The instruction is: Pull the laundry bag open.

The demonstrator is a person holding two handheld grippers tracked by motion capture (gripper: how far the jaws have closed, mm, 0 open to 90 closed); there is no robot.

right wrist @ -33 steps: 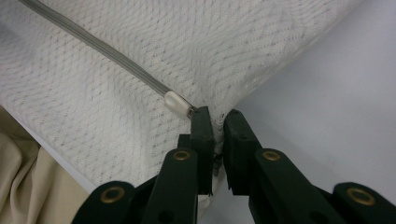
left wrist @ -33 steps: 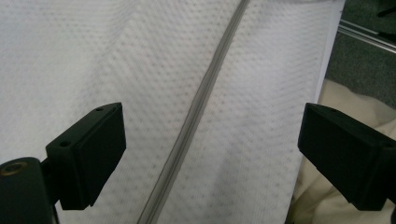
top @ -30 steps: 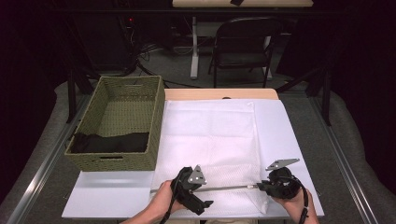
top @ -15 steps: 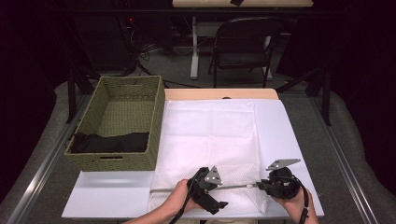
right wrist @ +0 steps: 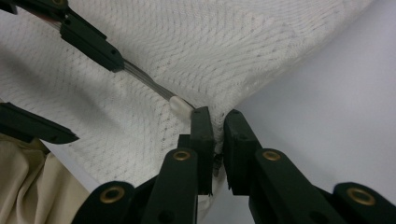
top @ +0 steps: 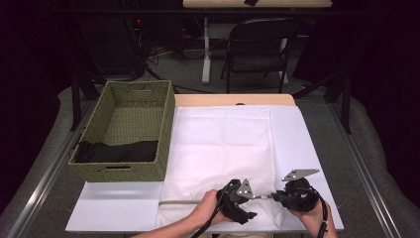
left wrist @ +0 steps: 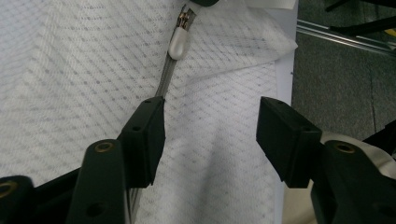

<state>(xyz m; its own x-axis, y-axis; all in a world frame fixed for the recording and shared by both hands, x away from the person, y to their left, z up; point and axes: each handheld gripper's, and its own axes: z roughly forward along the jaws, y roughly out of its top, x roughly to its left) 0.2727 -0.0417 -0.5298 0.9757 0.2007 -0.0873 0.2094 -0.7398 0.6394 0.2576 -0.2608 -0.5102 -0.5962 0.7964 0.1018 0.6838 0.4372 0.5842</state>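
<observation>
Fingers (right wrist: 205,126) of your right gripper (top: 295,194) pinch the mesh bag (top: 218,148) at the zipper pull (right wrist: 181,105) near the desk's front edge, while your left gripper (left wrist: 210,135), half spread and closing, must clamp the zipper (left wrist: 164,81).

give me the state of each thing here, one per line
mesh laundry bag: flat on the table, zipper along its near edge
zipper pull: near the bag's right corner
left tool: jaws apart, have just been closing, zipper track by one pad
right tool: shut on the bag's corner
wicker basket: upright, dark cloth inside
chair: upright, unoccupied
</observation>
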